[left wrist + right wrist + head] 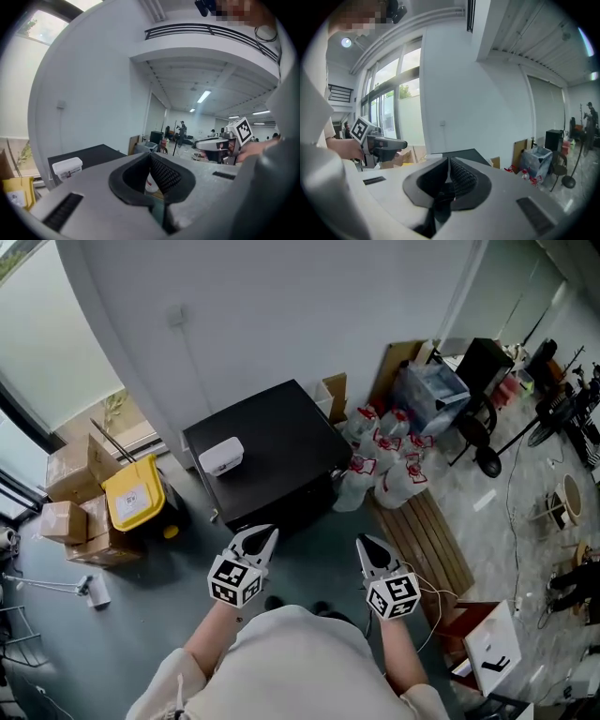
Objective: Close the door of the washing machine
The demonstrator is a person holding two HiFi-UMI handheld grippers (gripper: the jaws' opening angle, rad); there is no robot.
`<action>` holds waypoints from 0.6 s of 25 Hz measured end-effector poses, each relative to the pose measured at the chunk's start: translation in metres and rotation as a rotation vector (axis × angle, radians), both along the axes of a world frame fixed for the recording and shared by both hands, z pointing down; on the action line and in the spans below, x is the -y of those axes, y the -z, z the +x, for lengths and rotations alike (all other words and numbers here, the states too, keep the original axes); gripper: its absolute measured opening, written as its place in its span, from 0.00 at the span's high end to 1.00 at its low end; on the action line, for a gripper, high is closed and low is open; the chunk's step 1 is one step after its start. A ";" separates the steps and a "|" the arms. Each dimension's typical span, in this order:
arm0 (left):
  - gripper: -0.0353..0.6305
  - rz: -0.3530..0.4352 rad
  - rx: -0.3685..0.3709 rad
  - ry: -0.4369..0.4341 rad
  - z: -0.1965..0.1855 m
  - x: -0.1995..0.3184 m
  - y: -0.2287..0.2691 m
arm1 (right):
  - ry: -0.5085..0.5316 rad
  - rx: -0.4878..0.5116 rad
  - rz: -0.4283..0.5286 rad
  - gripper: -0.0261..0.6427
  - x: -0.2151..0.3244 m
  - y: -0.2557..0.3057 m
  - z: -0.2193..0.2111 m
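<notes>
Washing machine first: the black, box-shaped cabinet (267,460) is standing with its back to the white wall, just ahead of me. From the head view I am seeing mostly its flat top and a sliver of its front. No door is swinging out over the grey floor before it, so I am judging that the door is lying shut against the front, as the task wants. Whether it is latched I cannot tell from above.

To its right, a slatted wooden pallet (427,540) is lying on the floor. Clear plastic bags with red print (384,465) are crowding the corner beside the cabinet, probably parked there to keep the front clear. On the left, brown cardboard boxes (70,470) are stacking up by the window, with a yellow-lidded bin (134,493) leaning near them, well apart from the machine.

I am holding both claws up in front of my body, side by side and short of the cabinet, touching nothing. The left gripper (255,542) is pointing towards the machine with its black ribbed pads pressed together and nothing between them. The right gripper (367,545) is matching it, jaws closed and empty. I am reckoning that closed jaws suit this job, since a door takes a push and not a pinch.

A small white plastic tub (221,456) is sitting on the cabinet's top near the left edge, clear of the front.
</notes>
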State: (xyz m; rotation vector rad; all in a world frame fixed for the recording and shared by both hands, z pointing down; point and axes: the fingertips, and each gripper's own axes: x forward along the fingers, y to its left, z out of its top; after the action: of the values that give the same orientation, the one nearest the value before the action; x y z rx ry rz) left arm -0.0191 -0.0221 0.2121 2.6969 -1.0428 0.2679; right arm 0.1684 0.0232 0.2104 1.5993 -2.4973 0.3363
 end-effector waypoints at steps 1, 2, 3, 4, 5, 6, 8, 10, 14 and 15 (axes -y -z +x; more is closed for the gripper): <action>0.93 0.009 0.001 0.010 0.000 0.000 0.003 | 0.006 -0.002 0.007 0.90 0.001 0.002 0.003; 0.93 0.016 0.003 0.018 0.001 0.001 0.006 | 0.012 -0.004 0.014 0.90 0.002 0.005 0.005; 0.93 0.020 0.005 0.022 0.003 0.000 0.008 | 0.018 -0.006 0.021 0.90 0.003 0.008 0.008; 0.93 0.022 0.006 0.023 0.004 -0.001 0.010 | 0.025 -0.008 0.030 0.90 0.003 0.010 0.010; 0.93 0.022 0.006 0.022 0.005 -0.002 0.012 | 0.032 -0.009 0.040 0.91 0.004 0.013 0.011; 0.93 0.022 0.004 0.023 0.005 -0.003 0.013 | 0.038 -0.008 0.048 0.91 0.005 0.015 0.012; 0.93 0.025 0.001 0.029 0.006 -0.005 0.015 | 0.049 -0.007 0.059 0.91 0.006 0.018 0.014; 0.93 0.031 0.000 0.037 0.006 -0.004 0.017 | 0.059 -0.009 0.069 0.91 0.011 0.021 0.014; 0.93 0.034 0.003 0.052 0.003 -0.002 0.019 | 0.060 0.008 0.067 0.91 0.015 0.022 0.013; 0.93 0.033 0.003 0.057 0.003 -0.002 0.018 | 0.059 0.013 0.066 0.91 0.015 0.021 0.014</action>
State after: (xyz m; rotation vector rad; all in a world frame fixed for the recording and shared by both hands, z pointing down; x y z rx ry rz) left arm -0.0162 -0.0197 0.1940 2.6921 -1.1322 0.2462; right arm 0.1819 0.0084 0.1894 1.5480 -2.5849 0.2596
